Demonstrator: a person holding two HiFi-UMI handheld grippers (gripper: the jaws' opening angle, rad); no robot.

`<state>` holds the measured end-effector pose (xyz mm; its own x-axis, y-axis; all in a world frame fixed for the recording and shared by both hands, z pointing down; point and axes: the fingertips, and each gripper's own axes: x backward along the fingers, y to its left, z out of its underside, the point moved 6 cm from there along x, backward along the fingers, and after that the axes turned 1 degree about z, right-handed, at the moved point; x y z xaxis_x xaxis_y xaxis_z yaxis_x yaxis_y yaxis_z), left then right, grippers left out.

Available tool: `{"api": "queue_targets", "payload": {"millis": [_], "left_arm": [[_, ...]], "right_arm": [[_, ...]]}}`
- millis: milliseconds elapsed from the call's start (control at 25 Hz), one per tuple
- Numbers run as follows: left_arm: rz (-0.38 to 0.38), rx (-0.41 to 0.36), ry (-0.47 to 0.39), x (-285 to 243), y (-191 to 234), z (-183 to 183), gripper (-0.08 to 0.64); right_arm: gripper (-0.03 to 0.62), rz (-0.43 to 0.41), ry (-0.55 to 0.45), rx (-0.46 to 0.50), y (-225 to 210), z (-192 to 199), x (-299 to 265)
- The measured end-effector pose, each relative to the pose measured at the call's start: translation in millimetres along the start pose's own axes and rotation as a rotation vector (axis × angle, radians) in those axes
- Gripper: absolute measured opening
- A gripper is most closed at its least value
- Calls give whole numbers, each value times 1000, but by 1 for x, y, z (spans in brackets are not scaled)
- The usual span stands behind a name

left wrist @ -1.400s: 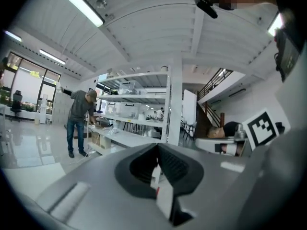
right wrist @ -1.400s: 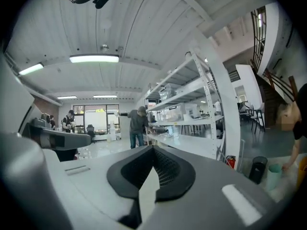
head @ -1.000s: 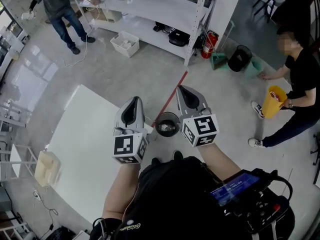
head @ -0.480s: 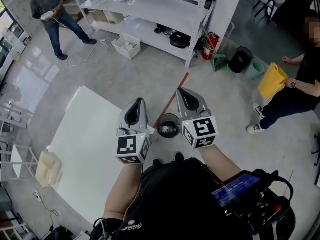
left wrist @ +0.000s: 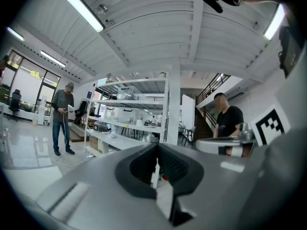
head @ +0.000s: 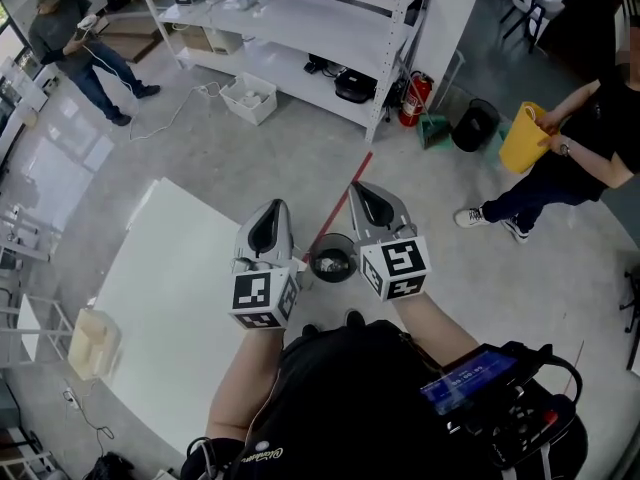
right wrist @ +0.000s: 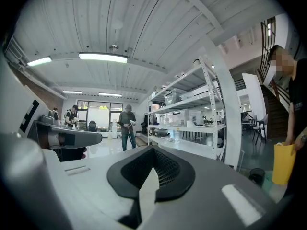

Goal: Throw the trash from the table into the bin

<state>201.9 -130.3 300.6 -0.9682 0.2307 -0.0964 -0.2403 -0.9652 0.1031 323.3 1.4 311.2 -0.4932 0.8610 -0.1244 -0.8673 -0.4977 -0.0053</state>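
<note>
Holds the left gripper (head: 270,218) and the right gripper (head: 365,196) side by side, both pointing nearly level out over a gray floor (head: 230,158). Shows both pairs of jaws pressed together, left and right alike, with nothing gripped between them. Finds the small round bin (head: 333,243) standing on the floor between and below the two grippers, just off the corner of the white tabletop (head: 170,288), with pale trash (head: 335,261) lying inside it. Catches a red line (head: 360,168) on the floor running from the bin toward white shelving (head: 300,18), where a red fire extinguisher (head: 411,93) stands at the foot of a post. Takes in a bystander (head: 600,138) at right gripping a yellow bag (head: 522,140), and another person (head: 60,38) standing at far left near the shelving.
</note>
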Motion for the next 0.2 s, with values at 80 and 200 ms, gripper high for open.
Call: {"api": "queue_targets", "payload": {"millis": [80,200], "left_arm": [[3,4,-1,-1,0,0,9],[7,9,0,-4,-1,0,9]], "right_arm": [[-2,4,4,0,-1,1,0],[-2,10,6,-3,-2,0,0]]}}
